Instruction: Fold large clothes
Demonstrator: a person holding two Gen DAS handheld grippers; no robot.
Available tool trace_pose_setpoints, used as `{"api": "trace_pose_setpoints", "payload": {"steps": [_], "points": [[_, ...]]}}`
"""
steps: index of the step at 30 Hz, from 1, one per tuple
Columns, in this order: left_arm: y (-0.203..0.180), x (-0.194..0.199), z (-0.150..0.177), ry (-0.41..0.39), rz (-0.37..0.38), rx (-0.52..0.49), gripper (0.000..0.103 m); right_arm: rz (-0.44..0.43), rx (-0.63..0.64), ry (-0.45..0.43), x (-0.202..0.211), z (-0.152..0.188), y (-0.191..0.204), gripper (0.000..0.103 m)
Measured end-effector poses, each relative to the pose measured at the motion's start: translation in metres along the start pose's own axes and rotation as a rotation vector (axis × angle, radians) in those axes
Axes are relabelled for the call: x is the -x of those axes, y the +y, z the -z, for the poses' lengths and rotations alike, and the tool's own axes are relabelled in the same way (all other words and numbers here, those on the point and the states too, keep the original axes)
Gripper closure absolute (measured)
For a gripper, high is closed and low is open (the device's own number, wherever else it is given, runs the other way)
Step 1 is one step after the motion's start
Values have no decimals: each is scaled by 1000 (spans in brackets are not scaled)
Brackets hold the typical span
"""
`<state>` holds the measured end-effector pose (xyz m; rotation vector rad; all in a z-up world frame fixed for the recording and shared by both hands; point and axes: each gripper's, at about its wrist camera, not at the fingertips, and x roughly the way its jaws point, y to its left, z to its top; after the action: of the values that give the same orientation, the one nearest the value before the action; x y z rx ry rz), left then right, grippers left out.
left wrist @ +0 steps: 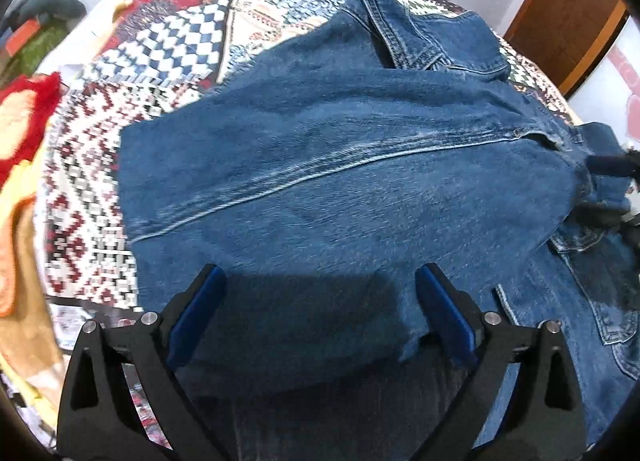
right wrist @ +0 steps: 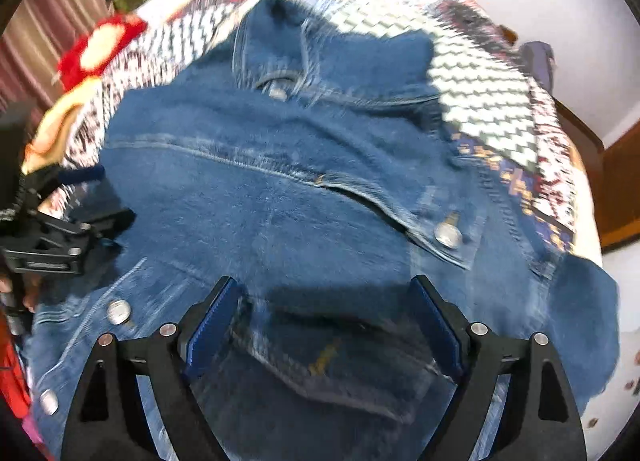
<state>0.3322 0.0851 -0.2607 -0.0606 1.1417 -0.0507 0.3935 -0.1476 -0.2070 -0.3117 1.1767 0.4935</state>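
A blue denim jacket (left wrist: 340, 165) lies spread on a patterned bedspread (left wrist: 160, 61). In the left wrist view a sleeve runs across its body, the cuff end at the left. My left gripper (left wrist: 320, 281) is open just above the denim, holding nothing. In the right wrist view the jacket (right wrist: 300, 189) shows its front with metal buttons (right wrist: 448, 235), a chest pocket flap and the collar at the top. My right gripper (right wrist: 324, 293) is open just above the pocket area, empty. The left gripper also shows at the left edge of the right wrist view (right wrist: 60, 237).
The patterned bedspread (right wrist: 492, 101) covers a bed. Red and yellow fluffy clothes (left wrist: 24, 129) lie at its left side. A green item (left wrist: 44, 37) sits beyond them. A wooden bed frame or door (left wrist: 568, 13) stands at the far right, by a white wall.
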Motion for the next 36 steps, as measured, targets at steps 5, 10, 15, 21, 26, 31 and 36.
{"api": "trace_pose_setpoints", "payload": {"steps": [5,10,15,21,26,31,36], "points": [[-6,27,-3,-49,-69,-46,5,-10,-103,-117,53,19,-33,17],[-19,61,-22,-127,-46,-61,5,-9,-266,-190,97,46,-86,17],[-52,80,-53,-196,6,-103,5,16,-439,-226,122,87,-148,17],[-97,71,-74,-192,68,-157,5,21,-670,-206,121,150,-215,17],[-131,37,-78,-118,93,-215,5,-59,-844,-174,100,200,-248,17],[-151,-11,-76,-17,75,-269,5,-145,-976,-148,72,236,-264,17],[-151,-37,-72,45,71,-261,5,-215,-1049,-191,57,247,-275,17]]}}
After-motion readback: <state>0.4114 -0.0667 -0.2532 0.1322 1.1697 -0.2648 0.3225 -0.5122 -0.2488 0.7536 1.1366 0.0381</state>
